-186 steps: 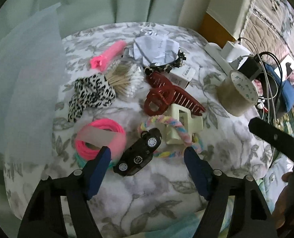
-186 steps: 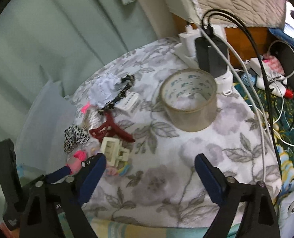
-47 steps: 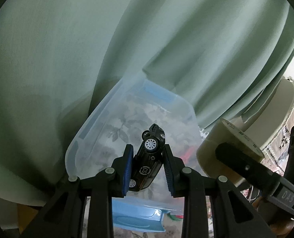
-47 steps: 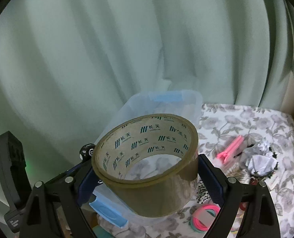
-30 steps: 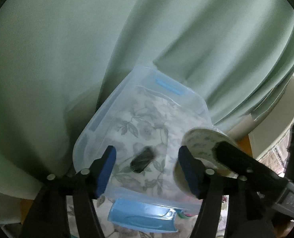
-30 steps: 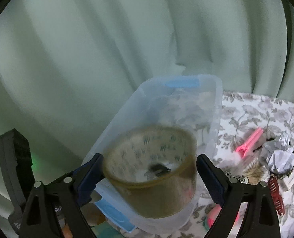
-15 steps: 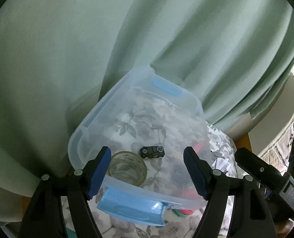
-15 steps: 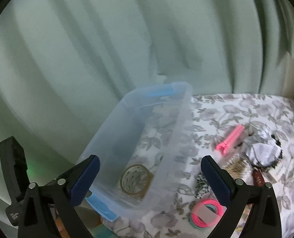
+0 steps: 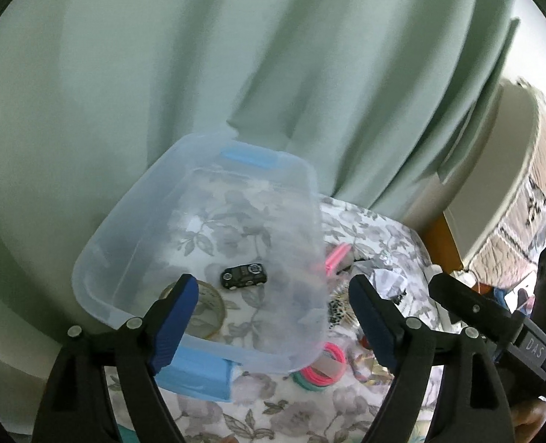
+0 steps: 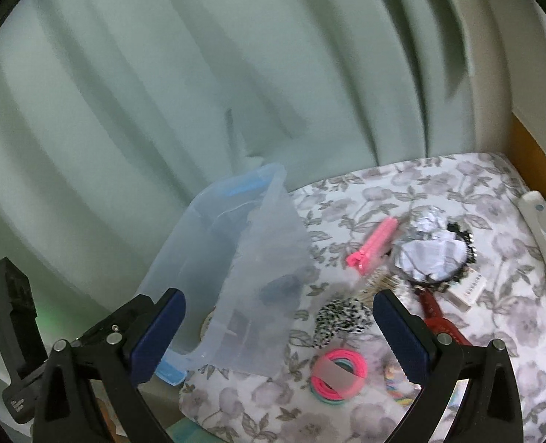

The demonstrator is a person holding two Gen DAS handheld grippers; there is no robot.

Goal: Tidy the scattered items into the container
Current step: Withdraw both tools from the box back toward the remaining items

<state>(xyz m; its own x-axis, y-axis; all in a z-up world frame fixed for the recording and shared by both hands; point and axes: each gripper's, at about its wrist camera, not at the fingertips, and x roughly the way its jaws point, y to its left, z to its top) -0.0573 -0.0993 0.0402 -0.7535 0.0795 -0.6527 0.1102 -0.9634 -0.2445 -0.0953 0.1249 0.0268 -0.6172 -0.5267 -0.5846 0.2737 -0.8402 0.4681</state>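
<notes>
A clear plastic container (image 9: 206,199) with blue handles sits at the left of the floral cloth; it also shows in the right wrist view (image 10: 236,243). A black toy car (image 9: 244,276) and a tape roll (image 9: 204,308) lie inside it. My left gripper (image 9: 273,317) is open and empty above the container's near side. My right gripper (image 10: 278,336) is open and empty, to the right of the container. Scattered on the cloth are a pink clip (image 10: 374,245), crumpled paper (image 10: 429,249), a leopard scrunchie (image 10: 341,317), pink hair ties (image 10: 339,373) and a red claw clip (image 10: 437,315).
A green curtain (image 9: 236,74) hangs behind the container. A white power strip (image 10: 542,236) lies at the cloth's right edge. The right gripper's body (image 9: 494,317) shows at the right of the left wrist view. Cotton swabs (image 10: 378,280) lie by the scrunchie.
Both grippers have opened: the toy car and the tape roll dropped into the container. Both views have since swung right, bringing the scattered items into sight.
</notes>
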